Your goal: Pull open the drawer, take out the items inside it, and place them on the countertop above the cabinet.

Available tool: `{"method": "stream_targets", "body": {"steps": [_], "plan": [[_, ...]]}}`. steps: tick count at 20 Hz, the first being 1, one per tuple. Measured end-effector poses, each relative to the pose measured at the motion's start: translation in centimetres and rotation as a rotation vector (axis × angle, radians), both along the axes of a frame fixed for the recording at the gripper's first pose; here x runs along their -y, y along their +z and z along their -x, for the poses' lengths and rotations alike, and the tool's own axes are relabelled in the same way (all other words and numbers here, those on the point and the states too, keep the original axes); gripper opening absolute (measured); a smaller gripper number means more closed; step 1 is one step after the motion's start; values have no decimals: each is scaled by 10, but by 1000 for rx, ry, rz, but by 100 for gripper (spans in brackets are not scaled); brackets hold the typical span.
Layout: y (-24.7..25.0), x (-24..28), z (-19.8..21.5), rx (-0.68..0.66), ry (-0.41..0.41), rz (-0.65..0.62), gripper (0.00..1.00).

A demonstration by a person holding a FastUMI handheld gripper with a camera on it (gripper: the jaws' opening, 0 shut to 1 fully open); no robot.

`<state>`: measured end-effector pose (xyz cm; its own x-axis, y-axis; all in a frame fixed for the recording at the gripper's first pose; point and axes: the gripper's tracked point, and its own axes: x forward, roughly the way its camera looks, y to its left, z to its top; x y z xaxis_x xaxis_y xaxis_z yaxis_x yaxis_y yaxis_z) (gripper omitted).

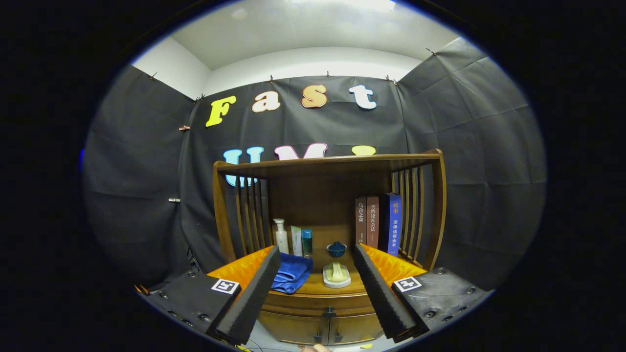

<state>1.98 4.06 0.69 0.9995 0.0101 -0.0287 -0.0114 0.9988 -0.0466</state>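
Note:
A wooden cabinet [323, 303] stands ahead of me, its drawer front with a small dark knob [328, 311] closed just below the countertop [313, 288]. Two small doors with dark handles sit beneath the drawer. My gripper [313, 293] is open, its fingers spread wide with nothing between them, a short way back from the cabinet. The knob lies between the fingertips and beyond them. The drawer's contents are hidden.
On the countertop lie a folded blue towel [292, 274], a soap dish with a pale bar [336, 275], a small blue lidded pot [336, 249], a white pump bottle [280, 235], two tubes [301, 241] and three upright books [377, 222]. Slatted wooden sides and a top shelf [327, 161] enclose it.

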Motion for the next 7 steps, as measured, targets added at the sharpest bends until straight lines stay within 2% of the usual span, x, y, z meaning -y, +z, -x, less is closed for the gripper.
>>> {"method": "stream_targets", "body": {"steps": [7], "plan": [[4,5,5,8,-8,-12,99]]}}
